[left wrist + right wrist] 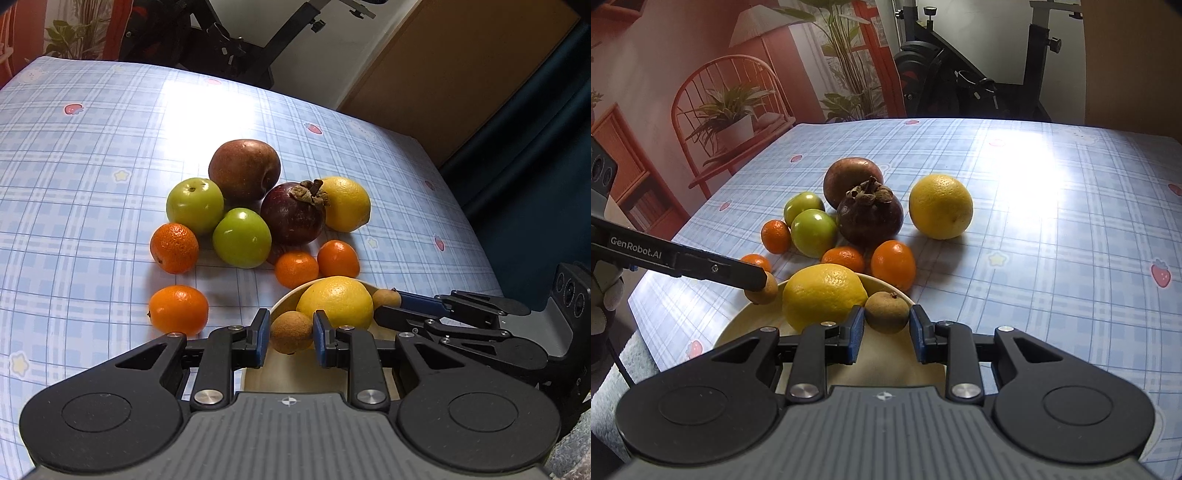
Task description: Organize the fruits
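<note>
Low in each wrist view, the left tongs and the right tongs are narrowed, each gripping a small brown longan: one left, one right. Both hang above the cream bowl, on either side of the lemon inside it. Farther up the frame, tangerines, green apples, a mangosteen and another lemon lie clustered on the checked worktop.

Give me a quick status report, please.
Left gripper and right gripper each shut on a longan. Lemon in the bowl. Nothing in the way.
</note>
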Tool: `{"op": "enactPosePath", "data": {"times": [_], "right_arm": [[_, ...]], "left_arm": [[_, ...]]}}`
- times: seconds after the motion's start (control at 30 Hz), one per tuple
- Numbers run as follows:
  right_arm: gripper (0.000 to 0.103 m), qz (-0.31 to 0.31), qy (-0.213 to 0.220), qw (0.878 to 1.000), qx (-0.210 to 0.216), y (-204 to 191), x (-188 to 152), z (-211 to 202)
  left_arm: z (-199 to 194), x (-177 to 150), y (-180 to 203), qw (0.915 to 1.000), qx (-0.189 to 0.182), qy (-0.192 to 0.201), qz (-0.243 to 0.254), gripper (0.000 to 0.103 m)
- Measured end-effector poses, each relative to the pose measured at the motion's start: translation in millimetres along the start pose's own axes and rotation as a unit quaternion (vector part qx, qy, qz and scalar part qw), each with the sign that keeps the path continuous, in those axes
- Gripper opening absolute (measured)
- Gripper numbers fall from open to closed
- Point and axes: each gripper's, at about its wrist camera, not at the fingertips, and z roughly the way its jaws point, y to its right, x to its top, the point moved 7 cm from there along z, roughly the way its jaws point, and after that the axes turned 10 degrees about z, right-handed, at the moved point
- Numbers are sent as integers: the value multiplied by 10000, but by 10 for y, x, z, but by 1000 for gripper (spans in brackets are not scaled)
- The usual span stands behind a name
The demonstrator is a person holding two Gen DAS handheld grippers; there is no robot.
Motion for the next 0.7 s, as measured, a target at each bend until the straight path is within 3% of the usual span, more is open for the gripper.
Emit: {"op": "enactPosePath", "data": {"times": [0.7], "right_arm": [[30,-68,79,9999,-110,-16,17,22]], "left_arm": [[77,18,29,9995,213,-70,234,27]]}}
